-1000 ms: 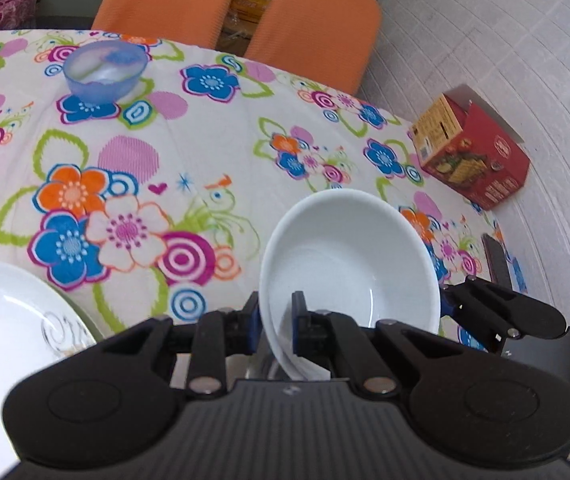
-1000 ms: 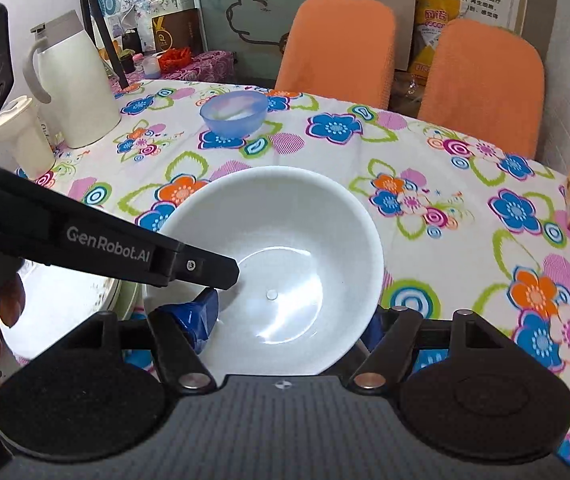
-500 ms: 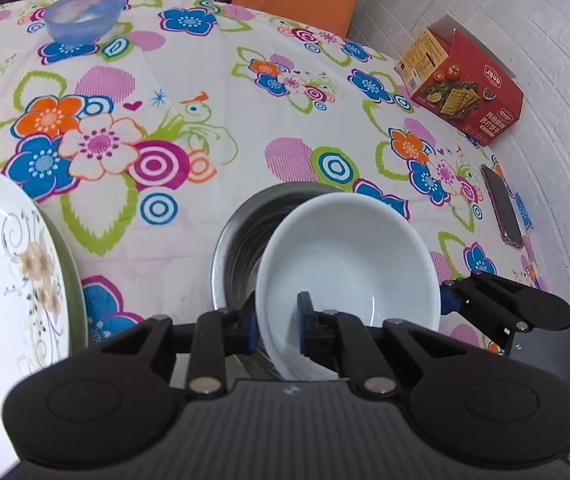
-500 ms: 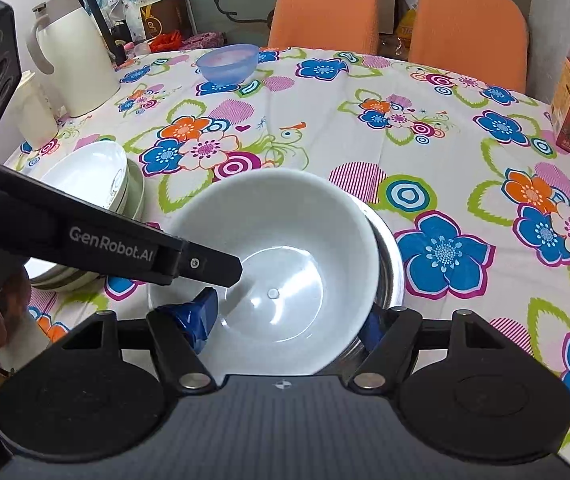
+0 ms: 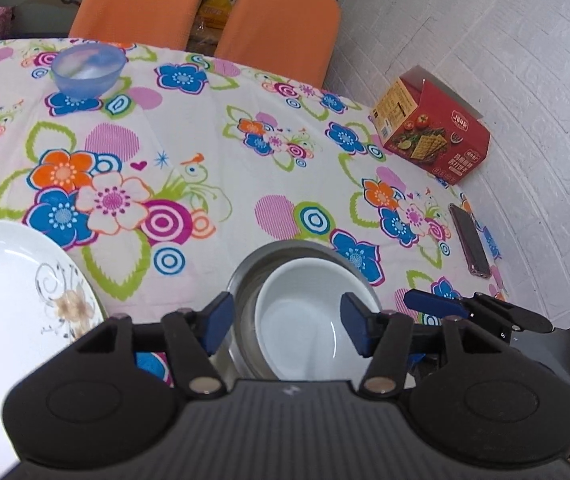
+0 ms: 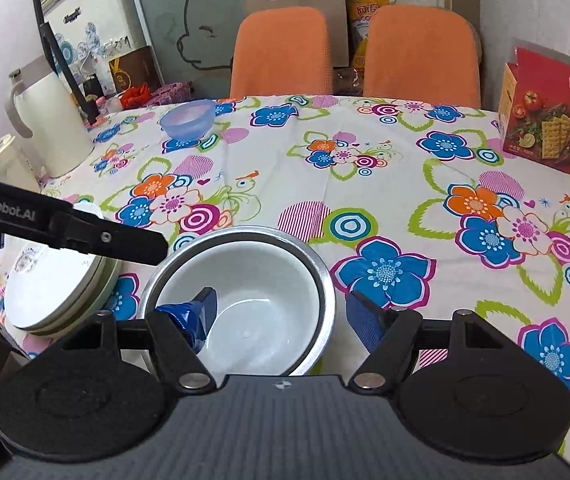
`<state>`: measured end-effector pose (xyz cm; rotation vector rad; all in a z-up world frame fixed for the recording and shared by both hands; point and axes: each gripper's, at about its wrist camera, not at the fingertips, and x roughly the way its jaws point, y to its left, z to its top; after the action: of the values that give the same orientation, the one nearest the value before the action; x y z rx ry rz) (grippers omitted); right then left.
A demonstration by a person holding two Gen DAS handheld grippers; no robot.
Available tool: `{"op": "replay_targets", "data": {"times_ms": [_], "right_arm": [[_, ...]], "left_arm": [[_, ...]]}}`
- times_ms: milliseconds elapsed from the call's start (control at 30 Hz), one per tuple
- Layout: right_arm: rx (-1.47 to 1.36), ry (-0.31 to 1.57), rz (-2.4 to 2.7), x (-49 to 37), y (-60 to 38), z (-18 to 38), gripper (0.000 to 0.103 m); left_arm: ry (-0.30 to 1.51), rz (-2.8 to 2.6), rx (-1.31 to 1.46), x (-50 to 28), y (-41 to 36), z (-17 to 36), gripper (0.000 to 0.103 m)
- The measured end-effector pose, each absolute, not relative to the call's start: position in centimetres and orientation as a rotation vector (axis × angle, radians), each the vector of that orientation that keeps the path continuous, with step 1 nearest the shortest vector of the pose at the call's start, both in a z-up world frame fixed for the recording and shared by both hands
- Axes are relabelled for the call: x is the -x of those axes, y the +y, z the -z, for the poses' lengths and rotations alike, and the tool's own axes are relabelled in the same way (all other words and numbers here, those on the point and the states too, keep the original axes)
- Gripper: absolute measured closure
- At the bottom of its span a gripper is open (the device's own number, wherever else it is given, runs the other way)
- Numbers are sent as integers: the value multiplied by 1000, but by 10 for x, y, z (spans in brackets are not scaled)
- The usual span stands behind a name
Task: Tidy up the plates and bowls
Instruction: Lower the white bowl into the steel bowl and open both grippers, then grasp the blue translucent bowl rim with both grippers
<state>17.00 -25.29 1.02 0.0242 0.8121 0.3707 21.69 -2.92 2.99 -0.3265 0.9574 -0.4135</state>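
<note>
A white bowl (image 5: 305, 320) (image 6: 253, 304) sits nested inside a steel bowl (image 5: 253, 272) (image 6: 321, 276) on the flowered tablecloth near the front edge. My left gripper (image 5: 285, 322) hangs open just above them, its blue pads apart and touching nothing. My right gripper (image 6: 285, 318) is open too, spread over the same bowls. A stack of white plates (image 5: 9, 300) (image 6: 57, 296) lies to the left. A small blue bowl (image 5: 87, 68) (image 6: 187, 118) stands at the far side.
A red cracker box (image 5: 431, 136) (image 6: 549, 124) and a phone (image 5: 469, 244) lie at the right by the wall. A white kettle (image 6: 51, 120) stands far left. Two orange chairs (image 6: 349, 48) are behind the table.
The white bowl came down into the steel bowl. Both grippers opened, let it go and drew back a little above it.
</note>
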Motion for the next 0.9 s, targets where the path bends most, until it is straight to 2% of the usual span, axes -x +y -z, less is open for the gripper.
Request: {"op": "replay_targets", "data": {"times_ms": [267,533,900], "right_arm": [[-151,848,-381,-194,-247,-12,45],[-104,885,-468,-247,-194,-16,45],[43,879,-531,-365,-96,-21,45]], "left_arm": [[946,288,348,-235,27,-26,44],[955,118,399,-269,109,-8,44],[877,17,394,-355,170,-26,42]]}}
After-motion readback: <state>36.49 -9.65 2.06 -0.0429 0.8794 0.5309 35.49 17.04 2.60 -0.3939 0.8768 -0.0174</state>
